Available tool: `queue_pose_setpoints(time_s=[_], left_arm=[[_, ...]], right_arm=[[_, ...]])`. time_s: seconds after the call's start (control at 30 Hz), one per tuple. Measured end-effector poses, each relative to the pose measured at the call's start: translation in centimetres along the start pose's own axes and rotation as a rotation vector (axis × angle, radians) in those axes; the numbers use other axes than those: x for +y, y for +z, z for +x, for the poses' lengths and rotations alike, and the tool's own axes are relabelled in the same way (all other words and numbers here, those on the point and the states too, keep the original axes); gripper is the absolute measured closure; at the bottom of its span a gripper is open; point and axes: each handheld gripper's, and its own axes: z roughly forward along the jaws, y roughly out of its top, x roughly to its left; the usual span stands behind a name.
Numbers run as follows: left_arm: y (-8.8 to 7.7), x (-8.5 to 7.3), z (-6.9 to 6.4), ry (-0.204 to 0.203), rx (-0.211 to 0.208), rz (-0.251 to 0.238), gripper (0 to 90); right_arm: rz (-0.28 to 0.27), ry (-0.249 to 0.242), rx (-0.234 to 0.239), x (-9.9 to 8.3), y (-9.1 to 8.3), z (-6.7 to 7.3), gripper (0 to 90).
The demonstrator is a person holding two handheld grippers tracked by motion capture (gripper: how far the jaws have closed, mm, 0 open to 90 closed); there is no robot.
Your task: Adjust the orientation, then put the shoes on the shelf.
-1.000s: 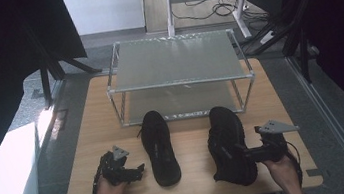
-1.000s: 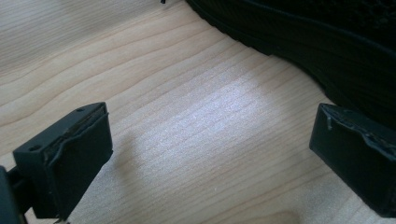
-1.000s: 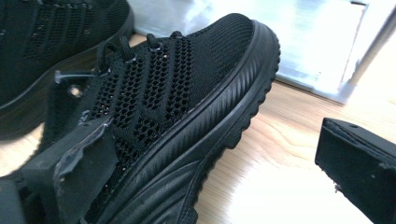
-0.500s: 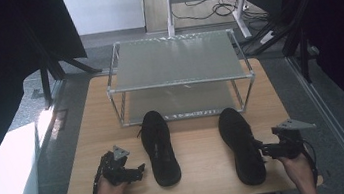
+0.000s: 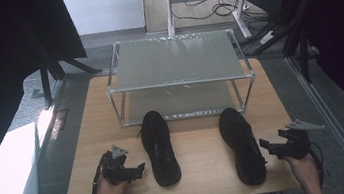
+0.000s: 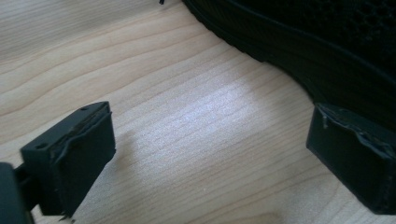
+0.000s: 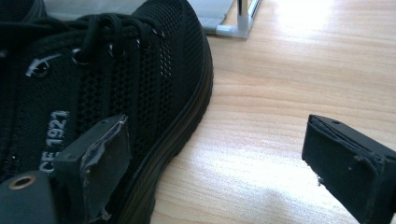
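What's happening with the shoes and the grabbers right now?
Left gripper open beside left shoe. Right gripper open, off right shoe. Shoe rack ahead, path clear.

The table [image 5: 201, 146] at mid-frame is pale wood with a smooth, faintly shiny grain. Both shoes, the left shoe [image 5: 159, 146] and the right shoe [image 7: 107, 93], are matt black mesh cloth with woven laces. The rack [image 5: 175, 58] above has pale metal tubes and dull grey shelves.

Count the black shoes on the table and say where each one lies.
2. The left shoe lies beside the left gripper; the right shoe lies beside the right gripper. Both are before the rack.
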Motion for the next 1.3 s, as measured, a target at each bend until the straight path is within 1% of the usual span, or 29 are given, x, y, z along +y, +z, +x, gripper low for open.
queue_pose_setpoints(time_s=[0.1,0.23,0.27,0.4,0.53,0.63,0.73,0.83,0.93,1.03,1.07,1.1,1.13,1.2,1.3], left_arm=[[-0.2,0.1,0.0,-0.016,0.003,-0.008,3.6],[-0.4,0.1,0.0,-0.025,0.006,-0.011,4.3],[-0.4,0.2,0.1,-0.035,0.005,-0.016,4.4],[-0.5,0.2,-0.1,-0.031,0.008,-0.013,4.4],[-0.6,0.2,-0.3,-0.022,0.01,-0.014,4.3],[-0.7,0.3,-0.6,-0.029,-0.006,-0.023,3.2],[-0.7,0.5,-0.7,-0.034,-0.009,-0.029,1.2],[-1.0,0.9,-0.9,-0.067,-0.02,-0.06,0.8],[-1.5,1.5,-1.1,-0.096,-0.03,-0.102,0.8],[-1.9,2.3,-1.3,-0.119,-0.038,-0.146,1.4],[-1.9,2.3,-1.3,-0.119,-0.038,-0.146,1.8],[-2.0,2.9,-1.6,-0.121,-0.04,-0.17,2.0],[-2.0,3.1,-1.9,-0.115,-0.042,-0.175,2.5],[-1.8,3.6,-2.3,-0.11,-0.044,-0.183,3.2],[-1.4,4.2,-2.8,-0.109,-0.058,-0.184,3.6]], right_arm=[[-0.018,-0.006,-0.001,0.1,-0.2,0.2,9.7],[-0.031,-0.026,-0.001,0.4,-0.5,0.6,10.6],[-0.033,-0.033,-0.003,0.4,-0.6,0.6,10.7],[-0.034,-0.049,0.0,0.5,-0.9,0.9,11.5],[-0.039,-0.051,0.013,0.6,-1.4,1.1,12.0],[-0.052,-0.048,0.025,0.8,-1.7,1.3,11.9],[-0.059,-0.047,0.035,1.0,-1.9,1.4,11.3],[-0.06,-0.043,0.048,1.0,-2.2,1.6,10.0],[-0.063,-0.042,0.062,0.9,-2.3,1.9,8.6],[-0.065,-0.027,0.084,0.7,-2.4,2.2,6.9],[-0.065,-0.027,0.084,0.7,-2.4,2.2,6.9],[-0.069,-0.015,0.104,0.5,-2.3,2.5,6.7],[-0.068,-0.011,0.113,0.4,-2.3,2.7,6.7],[-0.056,-0.01,0.127,0.3,-2.0,2.9,6.7],[-0.042,-0.009,0.14,0.2,-1.5,3.2,6.9]])
